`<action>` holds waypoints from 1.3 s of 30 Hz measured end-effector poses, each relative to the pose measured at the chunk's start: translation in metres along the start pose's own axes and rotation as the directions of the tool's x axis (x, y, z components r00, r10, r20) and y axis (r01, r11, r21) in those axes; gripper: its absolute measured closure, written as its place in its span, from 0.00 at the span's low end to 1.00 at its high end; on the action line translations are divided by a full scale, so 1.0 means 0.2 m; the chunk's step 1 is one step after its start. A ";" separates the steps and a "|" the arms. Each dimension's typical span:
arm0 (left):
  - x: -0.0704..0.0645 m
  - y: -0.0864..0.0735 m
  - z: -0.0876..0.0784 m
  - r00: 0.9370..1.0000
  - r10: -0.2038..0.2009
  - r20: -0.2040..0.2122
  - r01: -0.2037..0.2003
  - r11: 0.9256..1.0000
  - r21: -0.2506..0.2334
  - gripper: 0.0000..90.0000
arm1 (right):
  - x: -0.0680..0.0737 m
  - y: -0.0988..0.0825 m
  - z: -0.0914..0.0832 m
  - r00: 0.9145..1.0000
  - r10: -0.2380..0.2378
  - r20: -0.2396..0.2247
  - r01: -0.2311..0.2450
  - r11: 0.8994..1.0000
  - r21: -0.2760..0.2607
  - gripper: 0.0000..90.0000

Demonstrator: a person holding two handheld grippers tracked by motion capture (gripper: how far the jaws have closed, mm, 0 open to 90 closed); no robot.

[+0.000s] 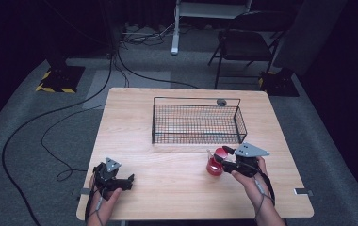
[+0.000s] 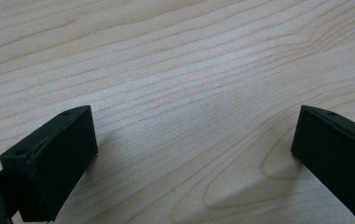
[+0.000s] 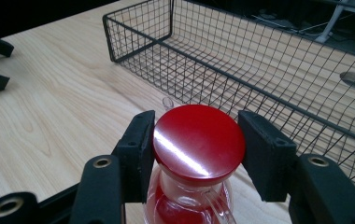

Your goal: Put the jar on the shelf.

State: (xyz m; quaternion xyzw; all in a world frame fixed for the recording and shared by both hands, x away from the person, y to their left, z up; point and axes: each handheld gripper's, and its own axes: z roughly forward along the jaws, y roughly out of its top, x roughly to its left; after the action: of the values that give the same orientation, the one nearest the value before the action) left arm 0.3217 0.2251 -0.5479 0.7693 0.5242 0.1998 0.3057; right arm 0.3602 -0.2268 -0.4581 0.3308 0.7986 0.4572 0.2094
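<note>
1 jar (image 3: 199, 140) | upright, red lid up | right hand-held gripper (image 3: 198, 144) clamping lid

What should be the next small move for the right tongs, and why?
Probably lift the jar straight up. The right tongs already press both sides of its red lid, and the jar stands on the table just before the empty wire basket, a likely destination. The left tongs rest open.
</note>
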 end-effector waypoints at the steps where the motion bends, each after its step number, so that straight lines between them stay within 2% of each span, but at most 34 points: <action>1: 0.00 0.00 0.00 1.000 0.000 0.000 0.000 1.000 0.000 0.00 | 0.00 0.01 -0.01 1.000 -0.004 0.002 0.004 1.000 0.000 0.54; 12: 0.00 0.00 0.00 1.000 0.000 0.000 0.000 1.000 0.000 0.00 | -0.05 0.13 -0.04 0.999 -0.047 0.019 0.047 0.999 0.006 0.54; 22: 0.00 0.00 0.00 1.000 0.000 0.000 0.000 1.000 0.000 0.00 | -0.08 0.24 -0.05 0.999 -0.053 0.014 0.053 0.999 -0.005 0.54; 39: 0.00 0.00 0.00 1.000 0.002 0.000 -0.002 1.000 -0.002 0.00 | -0.07 0.43 0.02 0.995 -0.095 0.007 0.095 0.995 -0.004 0.54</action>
State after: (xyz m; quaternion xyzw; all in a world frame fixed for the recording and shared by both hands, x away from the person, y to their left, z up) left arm 0.3211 0.2248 -0.5480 0.7697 0.5232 0.2005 0.3062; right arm 0.4022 -0.2033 -0.3844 0.2935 0.8116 0.4474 0.2345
